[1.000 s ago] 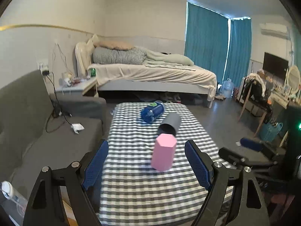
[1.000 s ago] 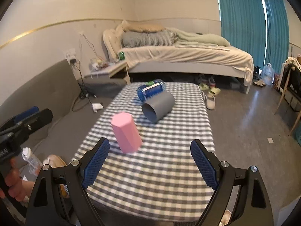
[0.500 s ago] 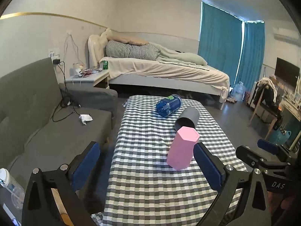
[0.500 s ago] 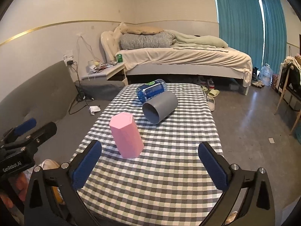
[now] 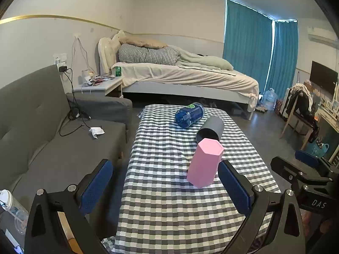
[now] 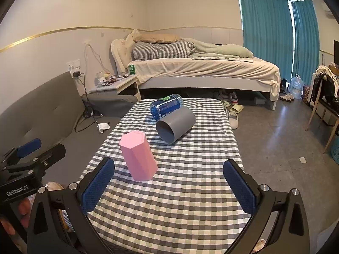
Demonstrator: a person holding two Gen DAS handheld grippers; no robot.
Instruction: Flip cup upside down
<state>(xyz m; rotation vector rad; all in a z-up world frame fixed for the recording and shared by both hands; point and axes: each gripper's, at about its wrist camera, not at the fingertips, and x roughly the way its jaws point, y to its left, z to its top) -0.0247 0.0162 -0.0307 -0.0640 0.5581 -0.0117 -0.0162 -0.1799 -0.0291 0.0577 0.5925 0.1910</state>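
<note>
I've pulled both tools back: left tool [image 5: 165,187] and right tool [image 6: 168,185] hang released, leaving the pink cup [image 6: 138,155] mid-frame, apparently flipped already.

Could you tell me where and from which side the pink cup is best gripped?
Probably mid-body on the pink cup, across two opposite flat faces, approached level from the near table edge. It stands closed end up, apart from the grey cup, so its sides are free.

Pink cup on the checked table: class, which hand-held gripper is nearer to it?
Left. The left hand-held gripper has its right finger almost beside the pink cup; the right hand-held gripper sits farther back, cup toward its left finger.
</note>
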